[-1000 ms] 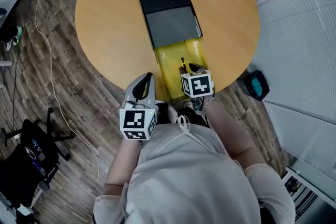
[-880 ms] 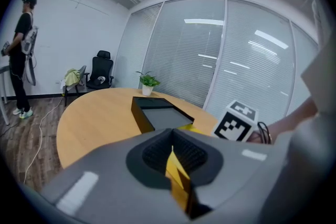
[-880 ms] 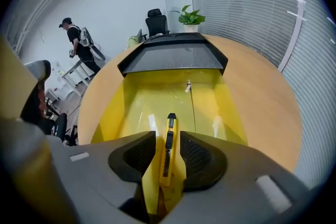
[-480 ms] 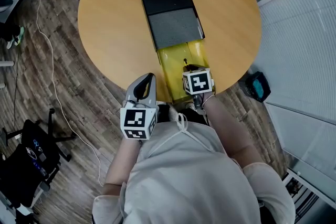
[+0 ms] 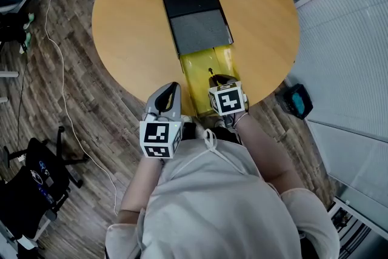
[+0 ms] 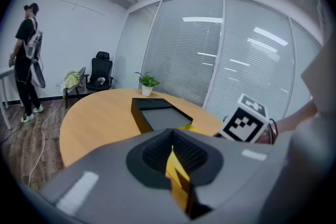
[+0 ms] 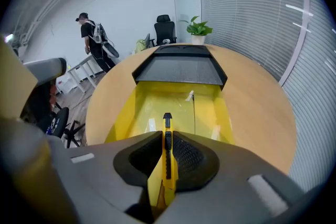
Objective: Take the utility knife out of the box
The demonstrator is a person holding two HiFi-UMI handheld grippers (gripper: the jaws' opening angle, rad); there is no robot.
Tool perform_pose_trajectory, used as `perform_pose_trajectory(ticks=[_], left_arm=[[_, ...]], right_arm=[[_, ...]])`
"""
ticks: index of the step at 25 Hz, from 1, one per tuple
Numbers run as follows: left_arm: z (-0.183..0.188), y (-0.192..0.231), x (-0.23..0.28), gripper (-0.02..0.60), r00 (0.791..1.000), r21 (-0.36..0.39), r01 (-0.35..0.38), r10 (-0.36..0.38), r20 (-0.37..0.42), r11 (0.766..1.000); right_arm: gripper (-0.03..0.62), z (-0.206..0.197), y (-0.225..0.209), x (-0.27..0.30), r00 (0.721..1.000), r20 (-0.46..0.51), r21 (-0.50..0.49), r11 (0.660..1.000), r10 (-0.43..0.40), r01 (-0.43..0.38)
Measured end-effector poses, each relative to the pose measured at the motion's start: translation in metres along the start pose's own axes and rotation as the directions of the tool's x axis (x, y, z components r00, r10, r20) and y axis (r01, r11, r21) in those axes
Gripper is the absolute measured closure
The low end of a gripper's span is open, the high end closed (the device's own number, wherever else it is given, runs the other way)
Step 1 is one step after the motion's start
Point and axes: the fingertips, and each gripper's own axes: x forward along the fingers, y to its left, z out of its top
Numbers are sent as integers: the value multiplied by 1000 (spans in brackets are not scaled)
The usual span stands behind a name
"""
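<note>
R gripper [image 7: 167, 150] has its jaws part-closed on the yellow knife [image 7: 167, 122]. They've just been closing, and the pads now press the knife's flat sides, w/ its nose poking out in front. The knife hangs over the yellow tray [image 7: 227, 119] of the box, near the tray's front end. Whether it's off the tray floor yet can't be told. The tray is slid out of the black sleeve [image 5: 194, 15] and reaches the edge of the table [image 5: 133, 27] nearest the person. L gripper [image 6: 172, 157] is pinched tight on a thin yellow strip, prob. the tray's near wall, which likely steadies the box.

What could go wrong from here:
- The knife body is slim and smooth and only part of it sits in the pads. It could pivot or slip out on the lift, esp. if the wrist tilts.
- The tray is right at the table edge, so a dropped knife may miss it and hit the floor.
- If the path out is too low, the nose could catch a tray wall and drag the light tray.
- If L tugs or lets go, the box could shift.
</note>
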Motion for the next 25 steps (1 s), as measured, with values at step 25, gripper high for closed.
perform_pose_trajectory(ticks=[25], left_arm=[[141,-23,-61,575,944,76,-90,61,323,993]], right_arm=[[531,129,38,-212,800,583,-98,990,141,-103]])
